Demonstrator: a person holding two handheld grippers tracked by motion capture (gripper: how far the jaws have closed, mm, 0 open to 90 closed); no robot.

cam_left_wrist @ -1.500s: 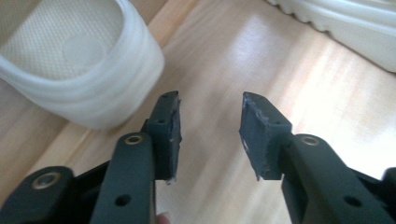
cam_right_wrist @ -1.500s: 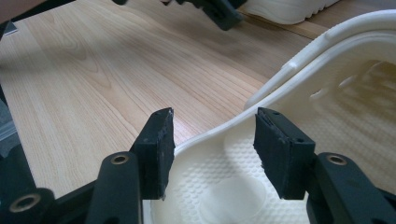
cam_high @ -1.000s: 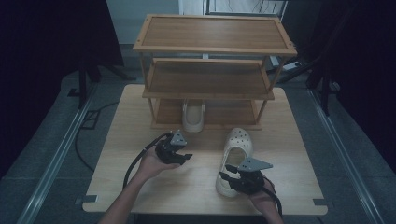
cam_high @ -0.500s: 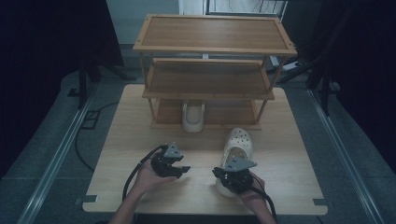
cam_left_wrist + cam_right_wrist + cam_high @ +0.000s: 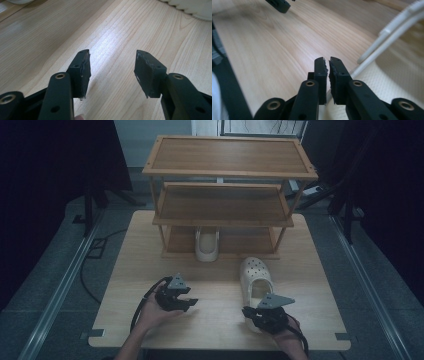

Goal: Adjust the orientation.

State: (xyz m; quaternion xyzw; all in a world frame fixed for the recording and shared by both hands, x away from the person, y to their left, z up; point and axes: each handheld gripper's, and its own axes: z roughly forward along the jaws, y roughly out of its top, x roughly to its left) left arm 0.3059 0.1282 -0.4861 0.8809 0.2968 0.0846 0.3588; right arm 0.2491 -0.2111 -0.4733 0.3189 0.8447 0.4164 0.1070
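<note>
The right gripper (image 5: 327, 65) is pinched together on the near rim of the white clog (image 5: 255, 282), right at the heel end, with the edge of the shoe caught between the pads as seen in the right gripper view. The heel strap (image 5: 392, 30) is seen arching off to the side of the jaws, not inside them. The left gripper (image 5: 111, 67) is held wide apart with nothing in it, hovering low over bare wood just left of the middle of the table (image 5: 125, 270), well apart from the shoe.

The clog is lying on the table in front of the shoe rack (image 5: 222, 205), toe pointed toward the shelves. Its mate, the second clog (image 5: 207, 245), is already tucked into the bottom shelf, so the loose one is probably meant to be set beside it.

Stuff that could go wrong from here:
- only a thin bit of soft rim is gripped, so the shoe could be dropped mid-lift if that edge folds or slips out
- held from the heel, the toe would likely sag, and it could be snagged on the lower shelf edge
- the parked clog could be knocked sideways if the gap next to it is misjudged
- the strap could get flipped forward and caught
</note>
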